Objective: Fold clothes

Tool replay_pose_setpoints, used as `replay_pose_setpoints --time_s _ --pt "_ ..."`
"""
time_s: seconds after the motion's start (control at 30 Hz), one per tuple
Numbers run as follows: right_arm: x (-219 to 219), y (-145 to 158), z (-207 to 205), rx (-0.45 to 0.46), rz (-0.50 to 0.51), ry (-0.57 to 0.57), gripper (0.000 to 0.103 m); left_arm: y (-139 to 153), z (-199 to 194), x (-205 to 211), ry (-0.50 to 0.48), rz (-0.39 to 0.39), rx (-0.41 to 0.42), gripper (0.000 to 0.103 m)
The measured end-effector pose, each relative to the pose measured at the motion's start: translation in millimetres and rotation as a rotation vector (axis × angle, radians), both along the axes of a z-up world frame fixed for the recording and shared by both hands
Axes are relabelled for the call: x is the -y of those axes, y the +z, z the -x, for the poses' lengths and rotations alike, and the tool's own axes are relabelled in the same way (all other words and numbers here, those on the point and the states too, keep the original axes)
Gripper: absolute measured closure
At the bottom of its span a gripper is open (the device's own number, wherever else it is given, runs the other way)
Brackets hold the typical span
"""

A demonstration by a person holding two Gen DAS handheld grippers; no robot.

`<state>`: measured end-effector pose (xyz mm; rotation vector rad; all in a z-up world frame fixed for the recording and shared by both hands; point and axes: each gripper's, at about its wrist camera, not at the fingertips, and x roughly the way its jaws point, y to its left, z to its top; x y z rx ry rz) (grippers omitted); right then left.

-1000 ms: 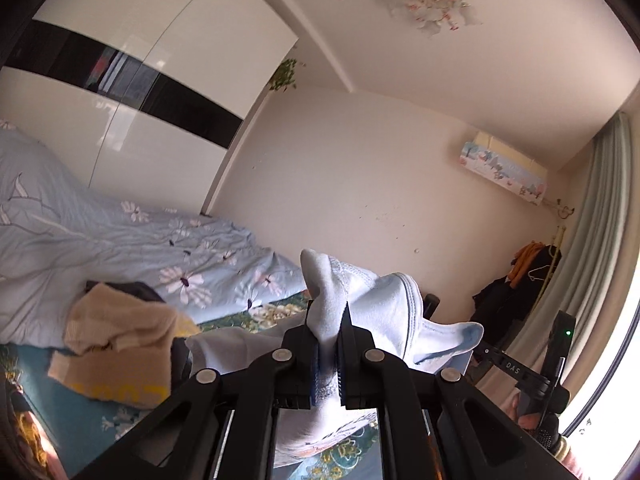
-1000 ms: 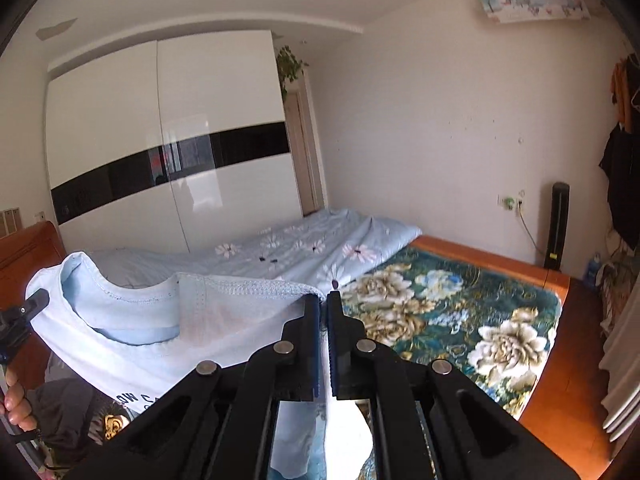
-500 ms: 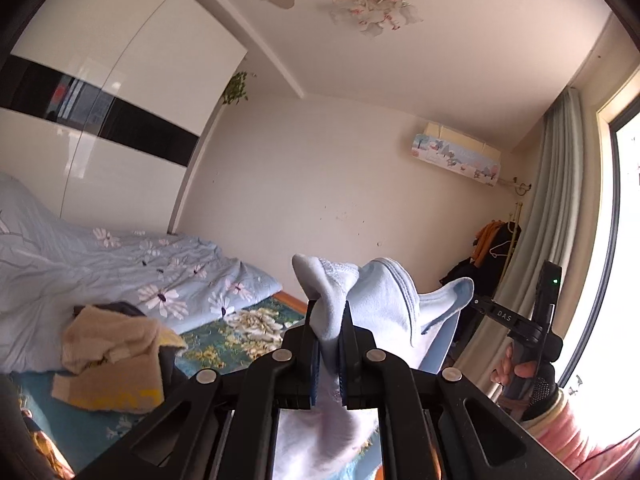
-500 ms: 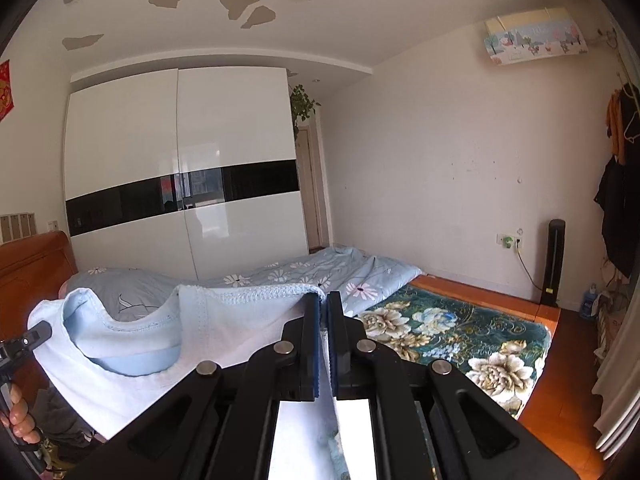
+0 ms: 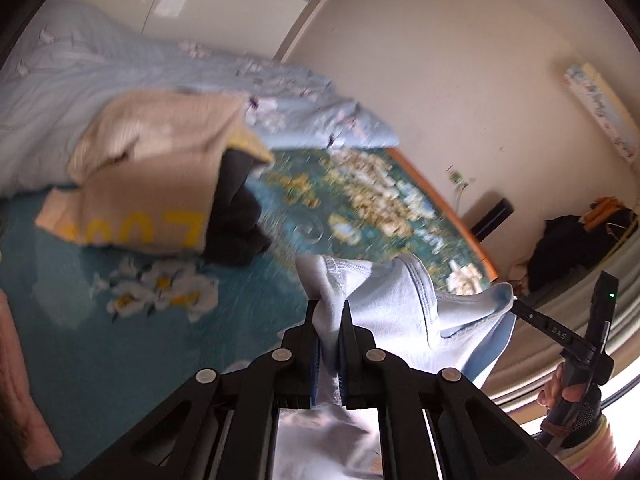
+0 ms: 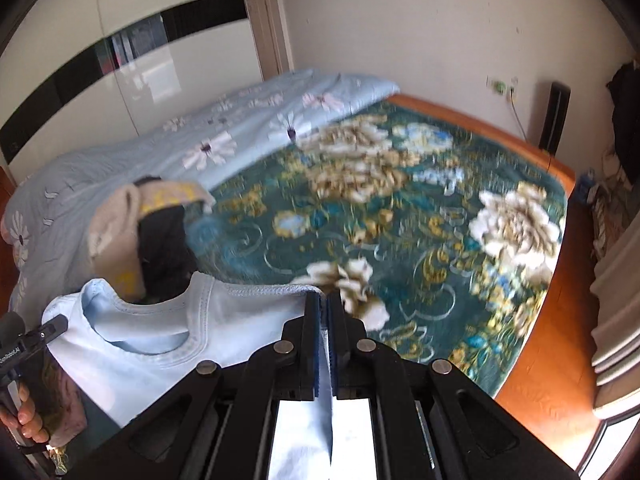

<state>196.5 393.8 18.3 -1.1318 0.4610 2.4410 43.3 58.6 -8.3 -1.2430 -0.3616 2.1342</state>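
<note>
Pale blue cotton fills the lower part of my left wrist view: the light blue shirt (image 5: 384,312) hangs between my two tools, above the bed (image 5: 160,344). My left tool (image 5: 327,320) is pressed together on a bunched part of the shirt near the collar. At the right edge I see my right tool (image 5: 516,305) pinching the other shoulder, with my right hand (image 5: 564,396) around its handle. Further back on the bed lies a beige garment (image 5: 152,176) with yellow letters, on top of something dark (image 5: 236,220); if these are folded properly I cannot tell.

From the right wrist view, my right tool (image 6: 323,308) is closed on the stitched edge of the shirt, and the cloth passes down between its two fingers. The round neck opening (image 6: 140,320) faces the camera, and my left hand (image 6: 28,420) holds the left tool at the far left. The green flowered blanket (image 6: 400,208) is under the shirt, with a blue quilt (image 6: 224,136) pushed to the back.

I judge the shirt is not folded now: it is stretched in the air by its shoulders, not lying on the bed. To lay it flat and fold it is left, in my opinion.
</note>
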Motion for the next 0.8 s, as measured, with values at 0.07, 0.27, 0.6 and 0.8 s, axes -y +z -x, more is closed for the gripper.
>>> replay_pose_setpoints --time_s 0.07,0.27,0.6,0.8 --pt "-15 -25 8 0.037 0.049 -0.012 0.101 -41 9 -17 0.021 0.059 0.099 0.096" --pt "-59 -72 34 0.095 0.176 -0.036 0.101 -77 49 -57 0.057 0.157 0.150 0.096" --pt "-75 -146 30 0.201 0.349 0.009 0.100 -107 69 -42 0.109 0.140 0.236 0.094" --pt "-73 -161 17 0.175 0.446 -0.032 0.072 -125 71 -23 0.140 0.115 0.300 0.053"
